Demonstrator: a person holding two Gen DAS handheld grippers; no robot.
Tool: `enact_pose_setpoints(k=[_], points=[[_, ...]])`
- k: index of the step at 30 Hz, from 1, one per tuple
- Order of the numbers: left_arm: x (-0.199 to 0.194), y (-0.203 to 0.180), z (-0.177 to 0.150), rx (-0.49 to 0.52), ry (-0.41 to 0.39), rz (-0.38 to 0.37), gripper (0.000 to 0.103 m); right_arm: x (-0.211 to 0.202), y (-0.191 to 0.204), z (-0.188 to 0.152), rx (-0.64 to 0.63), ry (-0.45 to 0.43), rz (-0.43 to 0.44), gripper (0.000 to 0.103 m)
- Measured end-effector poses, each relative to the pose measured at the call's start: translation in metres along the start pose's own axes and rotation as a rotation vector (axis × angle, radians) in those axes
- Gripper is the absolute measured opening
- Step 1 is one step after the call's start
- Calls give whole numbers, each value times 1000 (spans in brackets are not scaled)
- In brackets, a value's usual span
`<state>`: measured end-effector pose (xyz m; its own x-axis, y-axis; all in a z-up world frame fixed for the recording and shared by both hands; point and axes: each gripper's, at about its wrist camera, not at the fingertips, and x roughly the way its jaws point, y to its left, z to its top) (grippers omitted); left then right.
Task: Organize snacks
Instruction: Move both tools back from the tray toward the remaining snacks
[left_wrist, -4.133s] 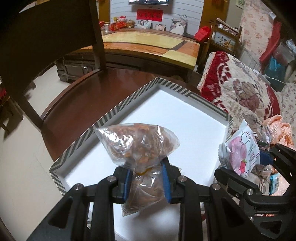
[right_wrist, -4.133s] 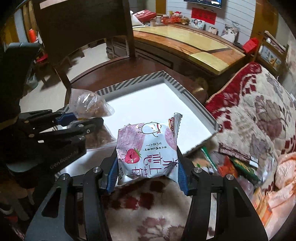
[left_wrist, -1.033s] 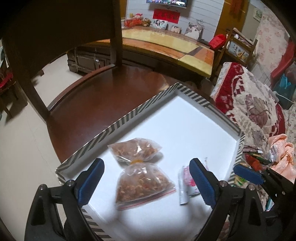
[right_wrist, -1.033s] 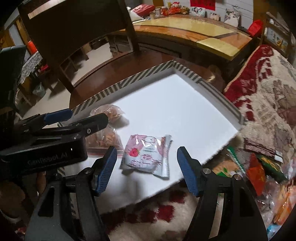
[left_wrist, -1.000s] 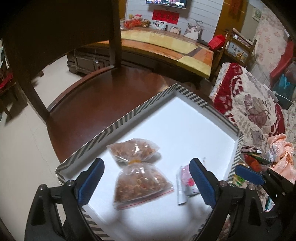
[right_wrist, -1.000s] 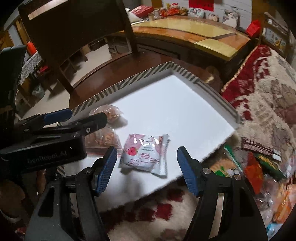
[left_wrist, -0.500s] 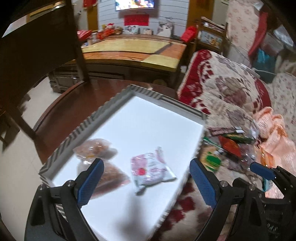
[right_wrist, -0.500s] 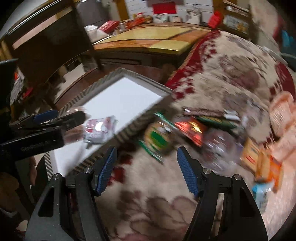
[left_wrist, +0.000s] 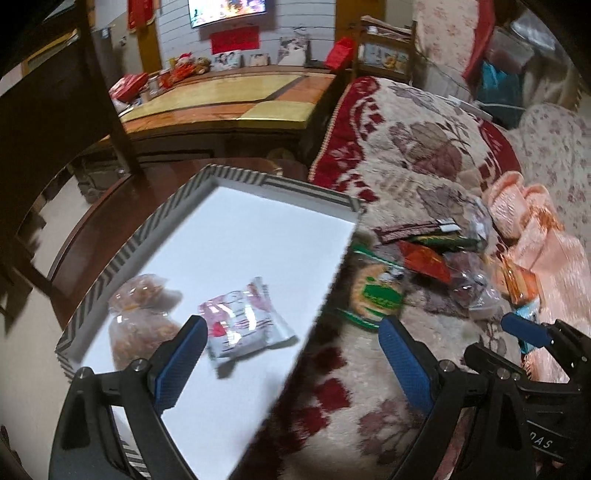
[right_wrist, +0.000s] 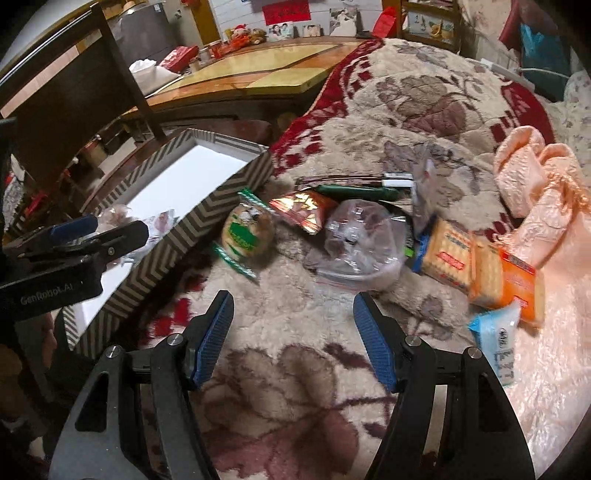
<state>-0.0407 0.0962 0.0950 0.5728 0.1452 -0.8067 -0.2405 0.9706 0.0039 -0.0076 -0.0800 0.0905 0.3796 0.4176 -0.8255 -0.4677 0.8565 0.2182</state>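
We see both tools spread wide, empty. Left tool hangs over box edge, pink snack pack just ahead; right tool over blanket, snack pile (blurry) ahead.

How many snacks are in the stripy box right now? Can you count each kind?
In the stripy box:
Clear bag of brown snacks: 1
Pink strawberry packet: 1
Total: 2
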Motion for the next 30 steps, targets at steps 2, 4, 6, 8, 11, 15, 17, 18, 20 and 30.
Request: enact_pose_setpoints(k=[2,4,6,8,11,15,17,18,20,30], points=[[1,-10,-1,17,-1,-12,95,-4,-5,-5,21,-19,-30,68],[2,-22,-2,30,-3,-37,95,-6,-13,-12,55,-35,-72,68],[4,-35,-3,46,-2,-59,95,-6,-20,-21,81,-36,-102,68],[6,-49,-6,69,-4,-82,95,-4,-29,-31,106,-28,-144,68],[11,-68,-13,82,-14,-120,95,-2,-46,-45,162,-32,-202,68],[31,-88,-26,101,0,-160,95,4,-73,-63,285,-29,-257,68],[42,-96,-32,124,9,-162,95,9,-80,-70,307,-29,-293,68],[47,-98,-36,131,12,-162,95,12,-82,-73,310,-31,-314,68],[54,-98,-40,123,2,-173,95,16,-82,-77,312,-45,-324,70],[70,-93,-47,81,-18,-200,103,22,-89,-96,358,-128,-398,100]])
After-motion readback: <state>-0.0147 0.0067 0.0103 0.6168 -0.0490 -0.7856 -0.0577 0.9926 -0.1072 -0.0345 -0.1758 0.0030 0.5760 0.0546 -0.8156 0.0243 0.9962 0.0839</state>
